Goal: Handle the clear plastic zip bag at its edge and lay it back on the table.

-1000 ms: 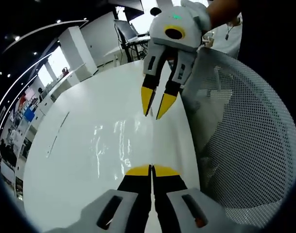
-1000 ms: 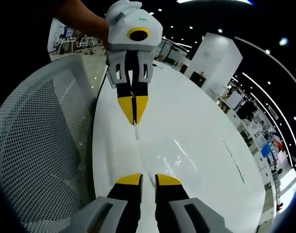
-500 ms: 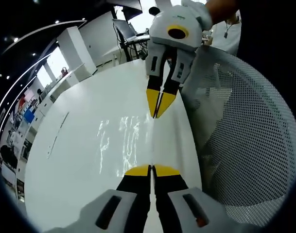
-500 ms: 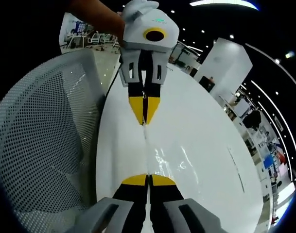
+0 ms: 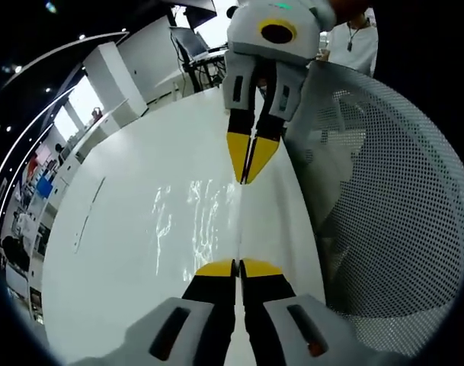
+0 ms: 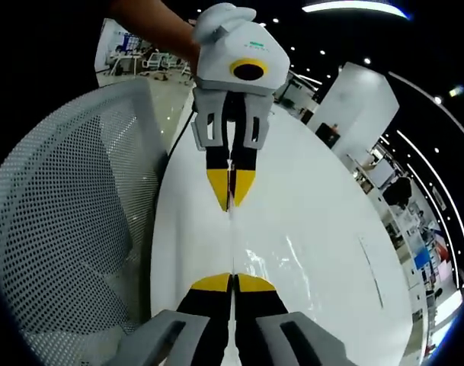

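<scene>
Currently I am holding the left gripper (image 5: 238, 267) and the right gripper (image 6: 232, 282) pinched closed on opposite ends of the one clear zip bag (image 5: 193, 221), which is stretching between them just above the white table (image 5: 117, 229). I am judging this film light, limp and slippery, so its edge is the correct hold. Beyond are one mesh chair (image 6: 64, 206) and two grippers total.

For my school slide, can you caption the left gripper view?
Two grippers, left and right, pinch a clear zip bag over a white table.
</scene>
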The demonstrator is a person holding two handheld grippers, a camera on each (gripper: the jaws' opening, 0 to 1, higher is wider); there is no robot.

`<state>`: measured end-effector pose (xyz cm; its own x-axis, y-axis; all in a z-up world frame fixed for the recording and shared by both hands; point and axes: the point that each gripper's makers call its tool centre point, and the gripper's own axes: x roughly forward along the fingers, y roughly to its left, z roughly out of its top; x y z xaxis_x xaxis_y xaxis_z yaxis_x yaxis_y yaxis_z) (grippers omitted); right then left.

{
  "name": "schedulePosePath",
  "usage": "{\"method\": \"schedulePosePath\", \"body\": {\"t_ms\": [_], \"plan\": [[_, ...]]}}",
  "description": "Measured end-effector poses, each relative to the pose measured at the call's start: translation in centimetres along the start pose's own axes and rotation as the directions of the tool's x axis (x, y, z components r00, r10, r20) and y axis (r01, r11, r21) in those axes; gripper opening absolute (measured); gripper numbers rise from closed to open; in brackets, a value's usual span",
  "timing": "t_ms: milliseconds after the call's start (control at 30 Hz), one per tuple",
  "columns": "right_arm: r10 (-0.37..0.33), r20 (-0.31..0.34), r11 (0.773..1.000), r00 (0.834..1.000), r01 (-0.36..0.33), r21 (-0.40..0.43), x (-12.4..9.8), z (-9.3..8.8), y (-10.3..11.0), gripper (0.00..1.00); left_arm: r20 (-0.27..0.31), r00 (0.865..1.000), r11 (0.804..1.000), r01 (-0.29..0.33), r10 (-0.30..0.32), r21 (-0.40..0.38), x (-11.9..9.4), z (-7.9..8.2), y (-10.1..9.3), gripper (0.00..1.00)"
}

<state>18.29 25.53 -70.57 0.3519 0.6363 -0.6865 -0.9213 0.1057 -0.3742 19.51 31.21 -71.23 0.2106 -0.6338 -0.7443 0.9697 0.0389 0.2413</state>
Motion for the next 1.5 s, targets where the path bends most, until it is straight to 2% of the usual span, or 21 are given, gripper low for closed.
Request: {"method": "schedulePosePath", "body": {"t_ms": [233, 500, 600, 867, 1500], "plan": [[0.000, 0.000, 1.000, 1.000, 0.000, -0.001, 0.1, 0.1, 0.1, 0.00, -0.023, 1.000, 1.000, 0.004, -0.004, 0.004, 0.4, -0.3, 0.2, 0.00], [-0.009, 0.010, 1.000, 1.000, 0.009, 0.025, -0.1, 0.2, 0.1, 0.00, -0.022, 1.000, 1.000, 0.018, -0.017, 0.018, 0.3, -0.1, -0.1, 0.00], [0.001, 0.051, 0.998, 0.999, -0.004, 0.056, -0.2, 1.2, 0.2, 0.05, -0.021, 1.000, 1.000, 0.020, -0.020, 0.020, 0.3, 0.0, -0.2, 0.00], [0.004, 0.078, 0.999, 0.997, -0.007, 0.041, 0.2, 2.6, 0.2, 0.06, -0.021, 0.999, 0.999, 0.031, -0.030, 0.012, 0.1, 0.1, -0.5, 0.00], [0.032, 0.086, 0.998, 0.996, -0.036, 0.049, 1.5, 3.8, 0.2, 0.11, -0.013, 0.999, 1.000, 0.030, -0.030, 0.008, -0.1, 0.5, -0.1, 0.00]]}}
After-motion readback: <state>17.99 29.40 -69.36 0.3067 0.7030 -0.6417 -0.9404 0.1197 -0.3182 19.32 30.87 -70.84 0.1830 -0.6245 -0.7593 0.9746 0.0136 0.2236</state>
